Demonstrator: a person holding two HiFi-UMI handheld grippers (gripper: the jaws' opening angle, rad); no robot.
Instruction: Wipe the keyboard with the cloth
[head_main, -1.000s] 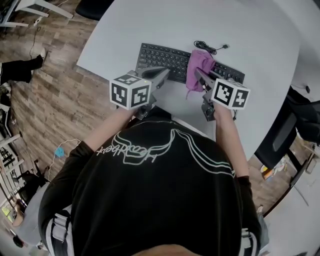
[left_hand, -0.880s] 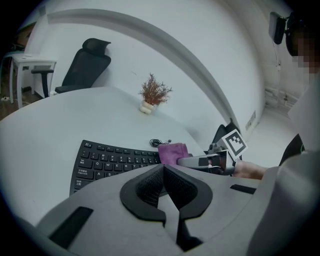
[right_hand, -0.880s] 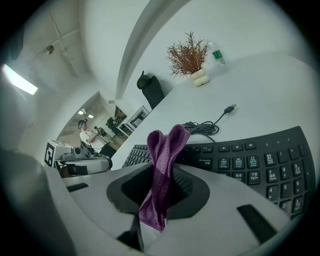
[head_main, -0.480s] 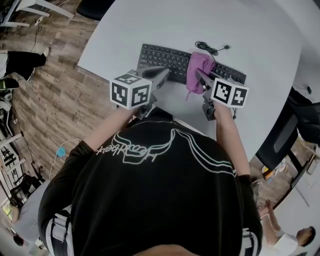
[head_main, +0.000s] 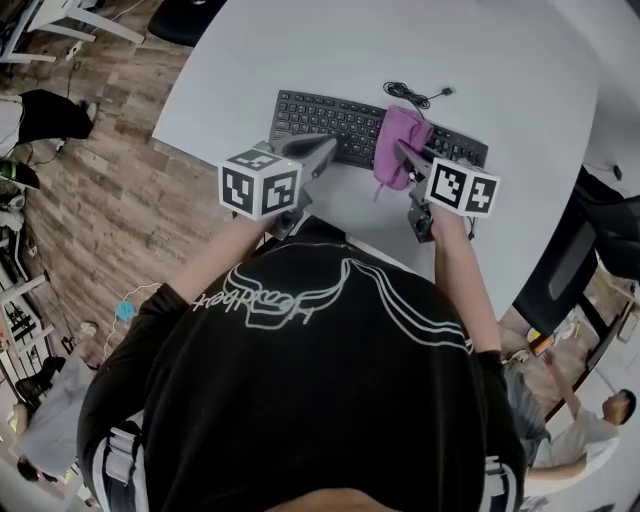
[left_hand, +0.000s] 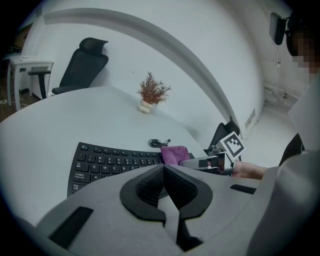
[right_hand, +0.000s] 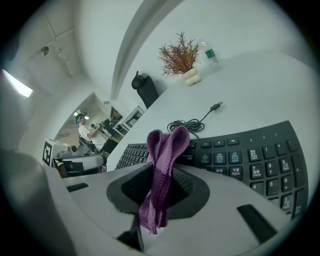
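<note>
The black plastic keyboard (head_main: 330, 118) has white key legends; under it, a pale grey smooth table (head_main: 430, 40). Across the keyboard, a purple woven cloth (head_main: 397, 145). Before the keyboard, the grey left gripper (head_main: 322, 152) and grey right gripper (head_main: 403, 152) each bear a black-and-white square-patterned cube (head_main: 260, 183).

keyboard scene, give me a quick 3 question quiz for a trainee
1. True or false: the right gripper is shut on the purple cloth.
2. What lies on the table just beyond the keyboard? A) a coiled cable B) a mug C) a mouse
3. Fill in: the left gripper has its jaws ____, with nothing between them.
Key: 1 true; 2 A; 3 together.
</note>
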